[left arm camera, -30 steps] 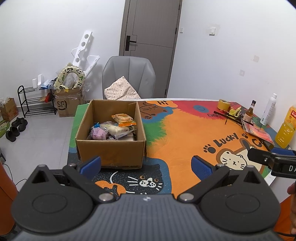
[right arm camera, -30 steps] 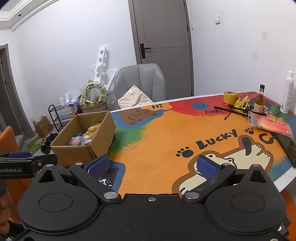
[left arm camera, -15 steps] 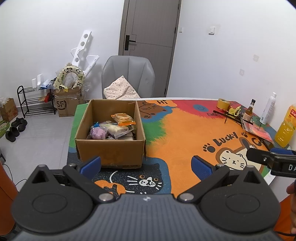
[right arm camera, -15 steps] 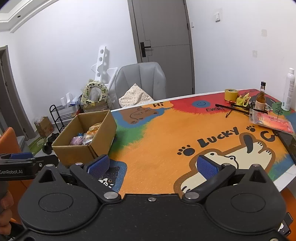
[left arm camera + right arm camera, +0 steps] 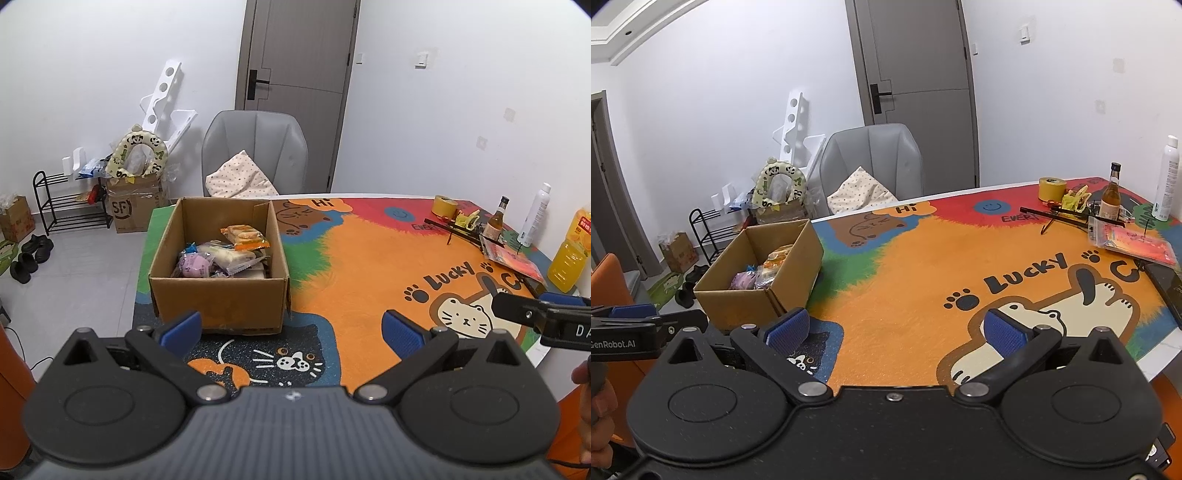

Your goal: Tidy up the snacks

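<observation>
An open cardboard box (image 5: 221,306) (image 5: 738,301) stands on the left of the colourful cartoon table mat (image 5: 369,258) (image 5: 923,266). Inside it lie several wrapped snacks: an orange packet (image 5: 244,236), a purple round one (image 5: 194,266) and clear-wrapped pieces (image 5: 232,256). My left gripper (image 5: 291,330) hovers open just in front of the box, nothing between its blue pads. My right gripper (image 5: 897,326) hangs open over the mat's near edge, to the right of the box, also empty.
At the table's right end sit a tape roll (image 5: 445,205), a brown bottle (image 5: 496,221), a white spray can (image 5: 535,216), an orange juice jug (image 5: 569,254) and a red packet (image 5: 511,258). A grey chair (image 5: 255,155) with a cushion stands behind the table.
Both grippers have pulled back and risen slightly, so the box and table look a little farther away. Both stay open and empty.
</observation>
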### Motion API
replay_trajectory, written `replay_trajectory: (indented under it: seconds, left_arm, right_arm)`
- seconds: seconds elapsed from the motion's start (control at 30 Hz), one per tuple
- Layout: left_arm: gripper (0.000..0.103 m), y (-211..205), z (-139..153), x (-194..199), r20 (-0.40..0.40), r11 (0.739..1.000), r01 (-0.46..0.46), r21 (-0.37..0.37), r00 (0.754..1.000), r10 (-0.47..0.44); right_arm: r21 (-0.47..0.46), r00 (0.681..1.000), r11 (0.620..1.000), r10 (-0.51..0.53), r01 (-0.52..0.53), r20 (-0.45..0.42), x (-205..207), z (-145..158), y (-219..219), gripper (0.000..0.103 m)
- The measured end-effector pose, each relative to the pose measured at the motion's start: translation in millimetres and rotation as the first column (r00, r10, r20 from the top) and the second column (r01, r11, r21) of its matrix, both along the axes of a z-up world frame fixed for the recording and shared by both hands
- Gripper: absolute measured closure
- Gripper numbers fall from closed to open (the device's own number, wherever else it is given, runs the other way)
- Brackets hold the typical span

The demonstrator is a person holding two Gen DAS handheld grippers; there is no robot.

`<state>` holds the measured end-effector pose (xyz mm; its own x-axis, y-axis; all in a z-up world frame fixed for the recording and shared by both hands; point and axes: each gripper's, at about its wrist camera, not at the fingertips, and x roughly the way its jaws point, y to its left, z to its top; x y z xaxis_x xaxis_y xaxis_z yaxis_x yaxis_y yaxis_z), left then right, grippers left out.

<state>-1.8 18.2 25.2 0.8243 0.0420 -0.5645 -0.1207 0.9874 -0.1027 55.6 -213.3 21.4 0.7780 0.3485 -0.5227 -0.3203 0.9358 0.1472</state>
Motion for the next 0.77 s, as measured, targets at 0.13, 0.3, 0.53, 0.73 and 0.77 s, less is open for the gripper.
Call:
replay_trajectory:
  seconds: [0.13, 0.3, 0.53, 0.73, 0.77]
  left_arm:
    - [0.000, -0.1, 0.0, -0.1, -0.001, 1.000, 0.000, 0.000, 1.000, 0.000]
    - [0.000, -0.1, 0.2, -0.5, 0.000, 1.000, -0.001, 0.000, 1.000, 0.001]
    - [0.000, -1.0, -1.9, -0.9, -0.003, 1.000, -0.003, 0.001, 1.000, 0.003]
    - [0.000, -0.7, -3.8, -2.5, -0.002, 1.000, 0.003, 0.000, 1.000, -0.003]
    - [0.000, -0.7, -4.1, -3.0, -0.002, 1.000, 0.007, 0.002, 1.000, -0.007]
  right_arm:
    - [0.000, 1.000, 1.000, -0.001, 0.001, 0.000, 0.4, 0.1, 0.0, 0.000]
    - [-0.002, 1.000, 1.000, -0.003, 0.003, -0.002, 0.6, 0.0, 0.4, 0.000]
    - [-0.002, 1.000, 1.000, -0.002, 0.002, -0.007, 0.6, -0.5, -0.5, 0.000]
    - [0.001, 1.000, 1.000, -0.004, 0.004, -0.002, 0.5, -0.5, -0.9, 0.000]
    - [0.003, 1.000, 1.000, -0.005, 0.005, -0.001, 0.6, -0.3, -1.3, 0.000]
